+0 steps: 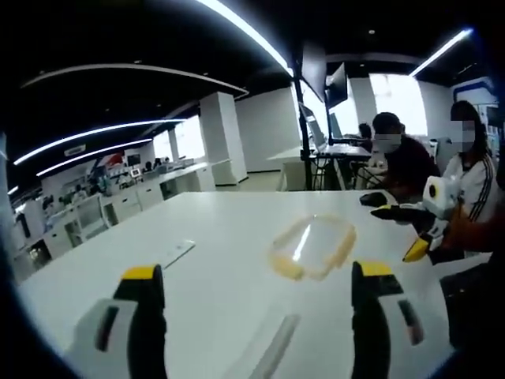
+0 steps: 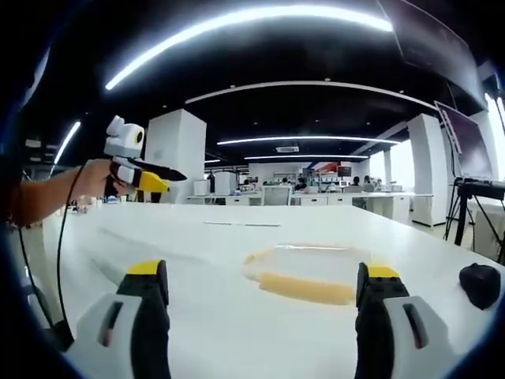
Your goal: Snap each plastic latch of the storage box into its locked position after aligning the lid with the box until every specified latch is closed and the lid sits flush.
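In the left gripper view, the left gripper [image 1: 256,316] hangs above the white table [image 1: 197,276] with its yellow-tipped jaws spread wide and nothing between them. Ahead of it, slightly right of centre, lies the storage box [image 1: 312,246], a shallow clear container with yellow latches along its edges, resting flat on the table and touching neither gripper. A small white flat item [image 1: 178,253] lies on the table to the left of the box, well apart from it. At the right edge the right gripper [image 1: 418,225] is seen held above the table's far side, near a dark object [image 1: 372,199]; two seated persons [image 1: 406,162] are behind it. In the right gripper view, the right gripper [image 2: 260,316] likewise stands released, jaws wide apart and empty, above the table [image 2: 197,245]. The box [image 2: 309,272] lies just ahead between the jaw tips. The left gripper [image 2: 138,170] appears at upper left, held in a hand [image 2: 91,180]. A dark rounded object [image 2: 480,284] sits at the right.
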